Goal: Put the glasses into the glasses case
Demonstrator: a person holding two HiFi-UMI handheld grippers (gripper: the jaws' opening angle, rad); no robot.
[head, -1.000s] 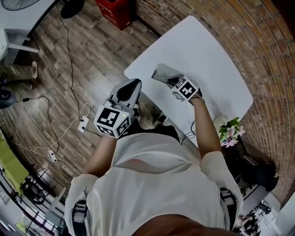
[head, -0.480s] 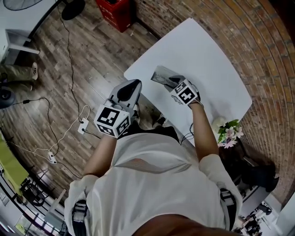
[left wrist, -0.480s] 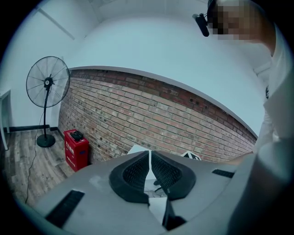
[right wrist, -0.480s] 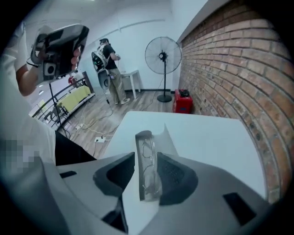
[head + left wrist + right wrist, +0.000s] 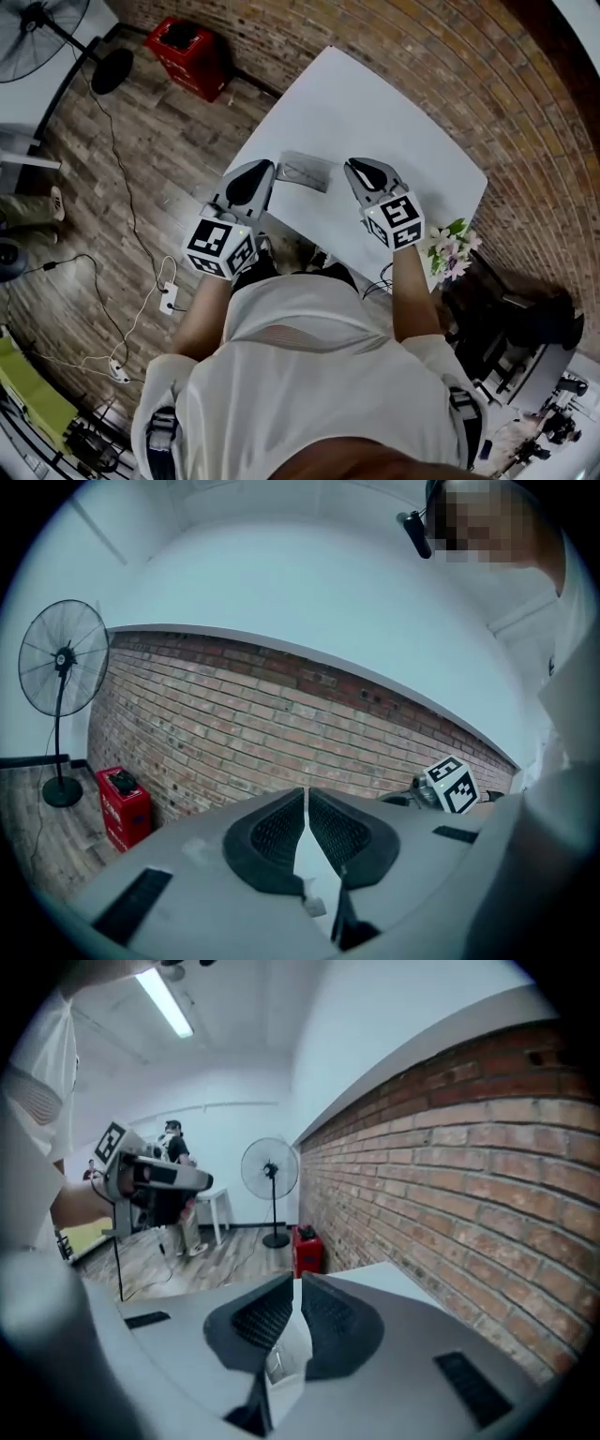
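Note:
The grey glasses case (image 5: 305, 172) lies flat on the white table (image 5: 394, 122), near its front left edge. No glasses show outside it. My left gripper (image 5: 262, 169) hangs just left of the case, off the table, with its jaws together and nothing between them (image 5: 307, 796). To the right of the case, my right gripper (image 5: 357, 170) is held above the table. Its jaws are closing, with a thin slit left between the tips (image 5: 298, 1281) and nothing in it. Neither gripper touches the case.
A red crate (image 5: 187, 56) and a standing fan (image 5: 37, 19) are on the wooden floor to the left, with cables (image 5: 141, 272) trailing there. Flowers (image 5: 450, 248) sit by the table's near right corner. A brick wall (image 5: 525, 112) runs behind the table.
My right gripper has come up off the case and moved to its right, leaving the case uncovered. The left gripper rose a little. The head view has shifted.

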